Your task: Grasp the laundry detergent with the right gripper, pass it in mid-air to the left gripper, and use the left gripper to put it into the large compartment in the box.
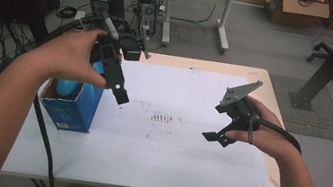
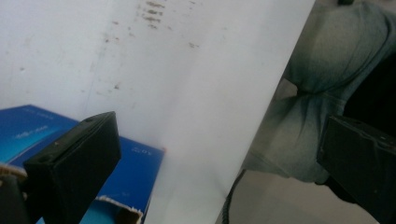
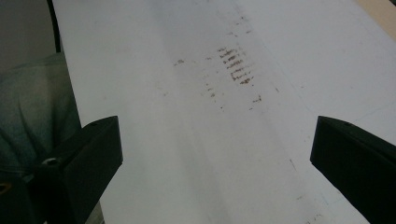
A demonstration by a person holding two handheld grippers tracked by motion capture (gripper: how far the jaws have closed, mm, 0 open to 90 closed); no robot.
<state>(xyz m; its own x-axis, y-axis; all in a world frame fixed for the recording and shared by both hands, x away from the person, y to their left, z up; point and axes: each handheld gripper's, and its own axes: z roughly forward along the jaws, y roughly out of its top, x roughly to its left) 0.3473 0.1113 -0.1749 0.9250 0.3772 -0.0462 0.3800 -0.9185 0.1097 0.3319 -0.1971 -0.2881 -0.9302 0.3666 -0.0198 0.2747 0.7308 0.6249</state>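
The high view looks forward and down from above the person's side, far enough to see the whole white tabletop (image 1: 170,150). Each gripper view sits close over that tabletop, looking along its own two black fingers. All three share the patch of small brown marks (image 1: 161,118) (image 2: 150,11) (image 3: 236,65).

Left gripper (image 1: 120,95) held in the air just beside blue box (image 1: 73,109), over white sheet (image 1: 154,157). Light blue thing (image 1: 68,88) inside box. Right gripper (image 1: 212,136) raised over sheet's right part, well apart from left. Brown marks (image 1: 161,118) between them on sheet.
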